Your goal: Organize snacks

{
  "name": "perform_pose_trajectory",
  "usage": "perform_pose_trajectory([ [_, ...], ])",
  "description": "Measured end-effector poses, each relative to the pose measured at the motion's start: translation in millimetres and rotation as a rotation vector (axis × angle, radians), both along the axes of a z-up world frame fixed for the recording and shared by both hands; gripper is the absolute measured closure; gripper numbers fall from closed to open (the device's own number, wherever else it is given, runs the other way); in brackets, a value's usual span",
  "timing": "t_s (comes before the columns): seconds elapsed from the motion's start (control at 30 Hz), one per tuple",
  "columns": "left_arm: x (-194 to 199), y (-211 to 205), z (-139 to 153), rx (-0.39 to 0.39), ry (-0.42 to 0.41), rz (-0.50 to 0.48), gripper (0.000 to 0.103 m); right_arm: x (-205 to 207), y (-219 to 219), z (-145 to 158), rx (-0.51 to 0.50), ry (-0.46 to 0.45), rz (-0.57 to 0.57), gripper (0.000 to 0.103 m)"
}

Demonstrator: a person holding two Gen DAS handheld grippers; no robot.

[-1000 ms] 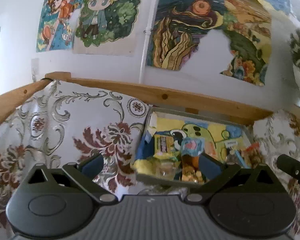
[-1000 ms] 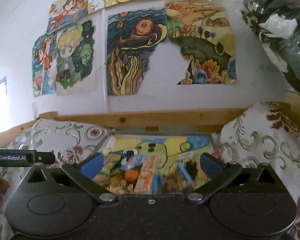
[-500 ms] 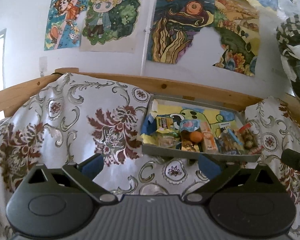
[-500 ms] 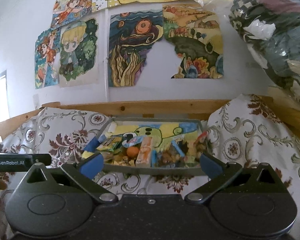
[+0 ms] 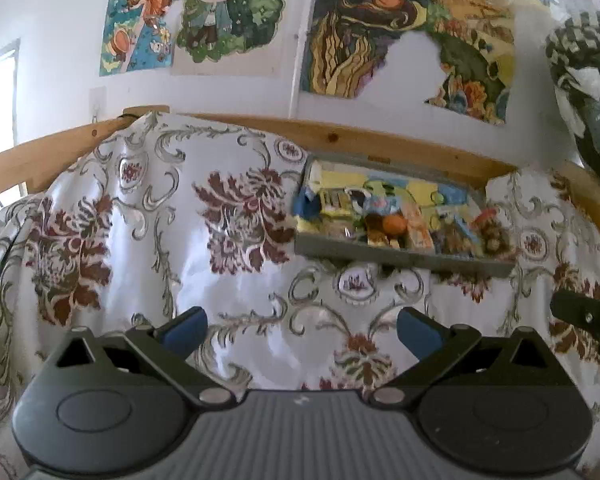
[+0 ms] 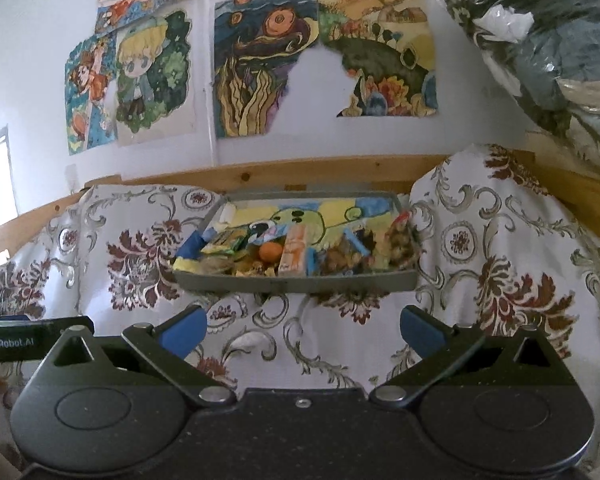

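Both of my grippers hang empty. My left gripper (image 5: 300,330) has its blue-padded fingers (image 5: 182,330) spread wide with nothing between them but the patterned cloth (image 5: 140,216) below. My right gripper (image 6: 302,330) is spread just as wide and holds nothing either. Each one is well apart from the tray, on its near side.

The surface under me is covered by a white cloth with maroon flowers and grey scrollwork, and a wooden rail (image 6: 300,174) runs along its far edge against the wall.

The snacks all sit in a shallow grey tray (image 6: 300,282) that lies on the cloth at the far edge, just in front of the rail. The tray's floor carries a yellow and green cartoon picture, bare toward the back. The snacks are crowded along the tray's near wall: a yellow-green packet (image 6: 226,240) near the left end, a small round orange snack (image 6: 270,252) about the middle, an orange-and-white packet (image 6: 294,254) standing just to its right, then a blue-wrapped piece (image 6: 356,244) and a heap of brownish items (image 6: 396,250) toward the right end. I cannot tell what the smaller pieces are.

From my left gripper's camera the same tray (image 5: 400,258) lies ahead and to the right, blurred. The black tip of my right gripper shows at that view's right edge.

Coloured drawings (image 6: 260,72) are stuck to the white wall above the rail, and a clear plastic bag of folded clothes (image 6: 548,52) bulges at the upper right.
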State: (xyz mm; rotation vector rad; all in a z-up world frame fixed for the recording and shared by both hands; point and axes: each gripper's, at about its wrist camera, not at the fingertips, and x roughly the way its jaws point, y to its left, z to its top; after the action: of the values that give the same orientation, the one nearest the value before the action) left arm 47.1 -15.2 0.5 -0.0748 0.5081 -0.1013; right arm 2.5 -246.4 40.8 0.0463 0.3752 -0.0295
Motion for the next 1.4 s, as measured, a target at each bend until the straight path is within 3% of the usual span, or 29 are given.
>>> perform_pose_trajectory([
  [0.33,-20,8,-4,-0.012,0.025,0.02,0.0,-16,19,-8,-0.053,0.03,0.038,0.001],
  [1.4,-22,5,-9,-0.004,0.071,0.029,0.0,-12,18,-15,-0.043,0.08,0.0,0.001],
])
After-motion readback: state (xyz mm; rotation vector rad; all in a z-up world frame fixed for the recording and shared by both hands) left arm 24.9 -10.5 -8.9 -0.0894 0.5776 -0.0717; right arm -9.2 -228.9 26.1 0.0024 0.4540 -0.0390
